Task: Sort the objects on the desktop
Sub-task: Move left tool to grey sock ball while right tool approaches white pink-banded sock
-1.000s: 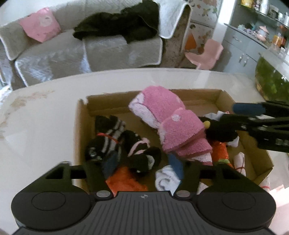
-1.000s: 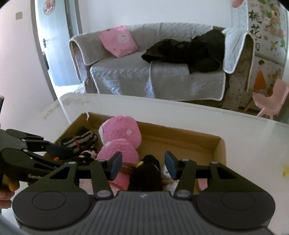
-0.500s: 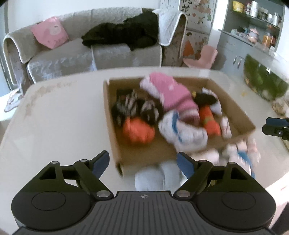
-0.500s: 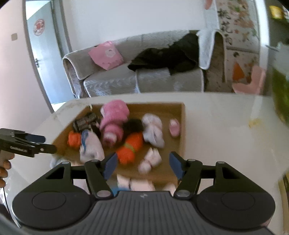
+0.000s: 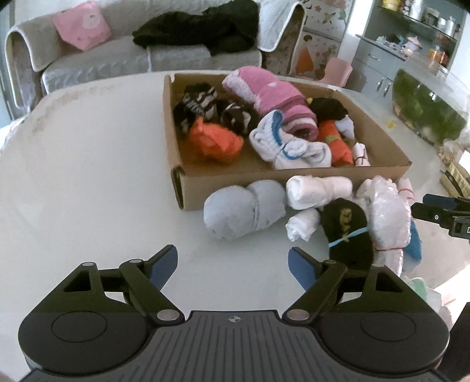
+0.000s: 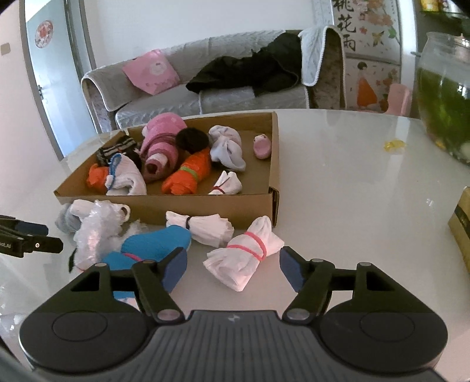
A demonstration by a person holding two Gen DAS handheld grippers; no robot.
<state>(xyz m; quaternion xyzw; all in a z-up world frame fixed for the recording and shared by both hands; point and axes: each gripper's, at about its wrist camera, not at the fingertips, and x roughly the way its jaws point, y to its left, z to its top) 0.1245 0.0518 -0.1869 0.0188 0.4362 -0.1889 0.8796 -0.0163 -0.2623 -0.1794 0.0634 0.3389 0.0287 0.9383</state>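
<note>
A grey quilted sofa (image 6: pixel 205 88) is set against a white wall (image 6: pixel 191 20), with a pink square cushion (image 6: pixel 151 72) and a black garment (image 6: pixel 249 70) laid on it. A pale blue door (image 6: pixel 44 73) is seen at left, grey cabinets (image 5: pixel 382 67) at right.

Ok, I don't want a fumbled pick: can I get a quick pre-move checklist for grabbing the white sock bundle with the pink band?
1. Right claw empty, jaws opening: ok.
2. White sock bundle with pink rubber band lies just ahead of its jaws, not yet between the pads: ok.
3. Bundle apart from the brown cardboard box: ok.
4. Left claw open, empty: ok.
5. Left claw off to the side, away from the bundle: ok.
</note>
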